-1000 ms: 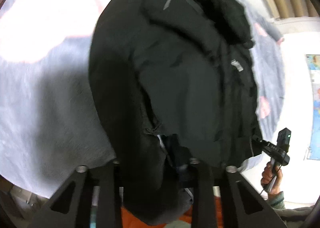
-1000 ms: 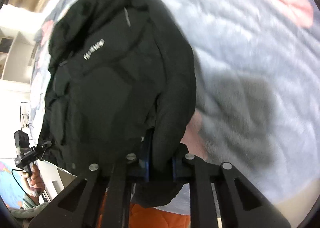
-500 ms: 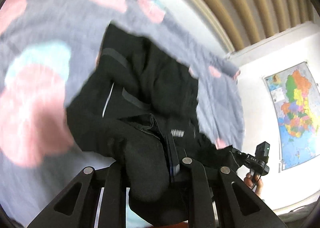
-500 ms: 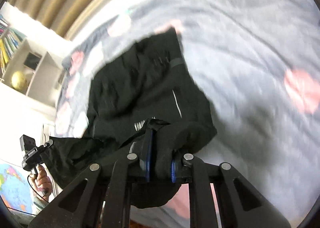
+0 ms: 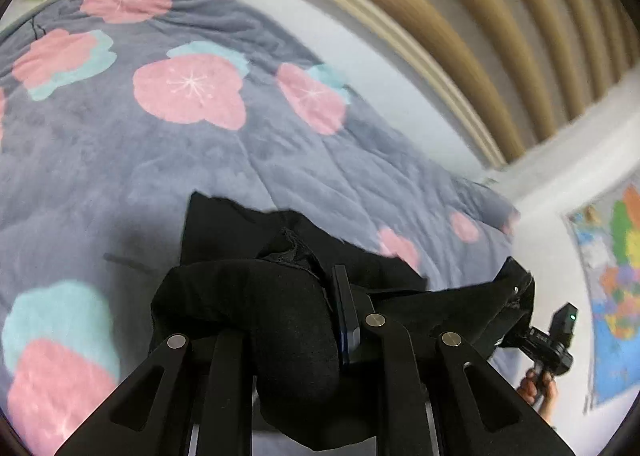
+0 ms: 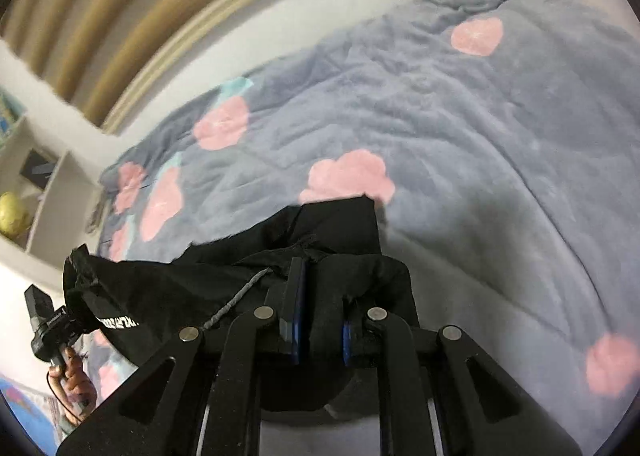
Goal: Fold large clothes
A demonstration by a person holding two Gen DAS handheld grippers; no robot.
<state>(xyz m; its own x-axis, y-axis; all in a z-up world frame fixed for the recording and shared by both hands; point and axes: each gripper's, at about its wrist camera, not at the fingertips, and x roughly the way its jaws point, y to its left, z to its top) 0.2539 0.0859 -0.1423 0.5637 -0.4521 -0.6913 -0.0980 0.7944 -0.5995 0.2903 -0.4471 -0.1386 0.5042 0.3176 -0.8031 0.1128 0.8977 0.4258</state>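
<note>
You have the black jacket lifted by two gathered bunches, and the folding looks barely begun.

The bed (image 5: 132,159) with its grey flowered quilt fills both views from 9 to 3 o'clock, with nothing folded on it that you can see. The black jacket (image 5: 280,320) hangs low in each frame at about 6 o'clock, stretched between your hands, its far edge trailing on the quilt. Your left tongs (image 5: 296,320) are nearly pressed together, pinching a thick wad of cloth; your right tongs (image 6: 324,320) pinch another bunch. You have yet to lay it flat, I judge, and make every fold.
</note>
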